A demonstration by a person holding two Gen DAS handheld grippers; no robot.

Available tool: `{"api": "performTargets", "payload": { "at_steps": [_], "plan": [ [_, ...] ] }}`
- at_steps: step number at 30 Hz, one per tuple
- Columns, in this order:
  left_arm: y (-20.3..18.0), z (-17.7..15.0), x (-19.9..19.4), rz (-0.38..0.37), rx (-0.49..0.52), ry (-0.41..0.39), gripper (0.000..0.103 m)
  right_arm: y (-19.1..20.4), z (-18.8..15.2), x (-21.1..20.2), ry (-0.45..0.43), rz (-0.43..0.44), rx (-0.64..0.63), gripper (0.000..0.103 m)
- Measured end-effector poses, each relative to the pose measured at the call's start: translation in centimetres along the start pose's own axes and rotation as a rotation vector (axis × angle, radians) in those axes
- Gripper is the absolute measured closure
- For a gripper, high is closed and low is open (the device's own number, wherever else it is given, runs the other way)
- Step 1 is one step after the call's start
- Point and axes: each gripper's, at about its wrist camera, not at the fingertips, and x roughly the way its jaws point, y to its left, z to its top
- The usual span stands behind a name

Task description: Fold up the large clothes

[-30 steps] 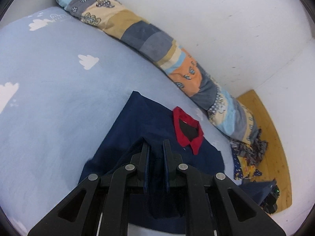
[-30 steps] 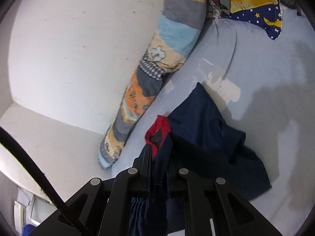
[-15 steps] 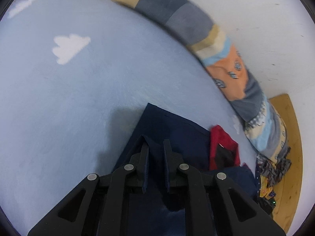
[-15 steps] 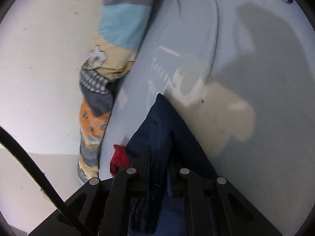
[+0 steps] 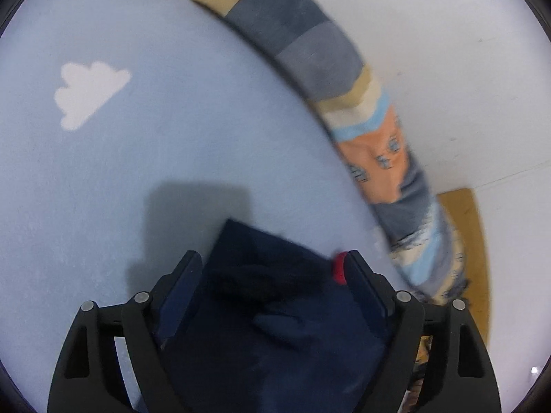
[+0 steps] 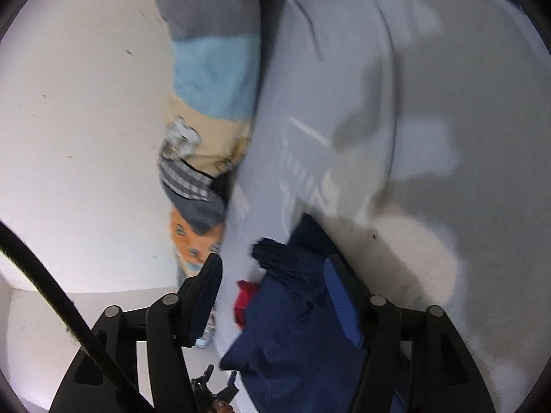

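A navy blue garment (image 5: 275, 309) with a red collar (image 5: 340, 268) lies bunched on the light blue bed sheet (image 5: 172, 137). My left gripper (image 5: 273, 261) is open, its fingers spread to either side of the garment's top edge, just above it. In the right wrist view the same garment (image 6: 296, 316) lies between the spread fingers of my right gripper (image 6: 275, 265), which is open too; the red collar (image 6: 245, 297) shows at the garment's left side.
A long patchwork bolster (image 5: 361, 103) runs along the white wall (image 5: 447, 51) at the bed's far edge; it also shows in the right wrist view (image 6: 210, 110). A wooden floor strip (image 5: 471, 241) shows beyond. A black cable (image 6: 51, 292) crosses the right wrist view.
Both grippers were shut on the navy garment while moving it down and forward over the bed. Now both have opened and let the garment go onto the sheet.
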Motion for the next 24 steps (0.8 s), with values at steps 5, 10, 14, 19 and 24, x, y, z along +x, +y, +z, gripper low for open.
{"api": "performTargets", "payload": {
  "at_steps": [5, 10, 14, 19, 24],
  "plan": [
    [-4.0, -2.7, -1.1, -0.004, 0.234, -0.059, 0.02, 4.0, -3.3, 1.4, 0.075, -0.065, -0.35, 0.035],
    [-7.9, -7.4, 3.6, 0.092, 0.517, -0.03, 0.02, 7.1, -9.2, 7.3, 0.214, -0.12, -0.705, 0.055],
    [-5.9, -7.3, 8.1, 0.282, 0.539, -0.038, 0.028, 5.9, -9.1, 11.9, 0.209, -0.307, -0.821, 0.082],
    [-2.3, -5.7, 7.8, 0.229, 0.456, -0.039, 0.057, 2.8, -3.8, 8.0, 0.003, -0.365, -0.614, 0.103],
    [-4.1, -8.4, 3.7, 0.276, 0.546, -0.094, 0.047, 6.7, -11.1, 3.2, -0.042, -0.366, -0.941, 0.093]
  ]
}}
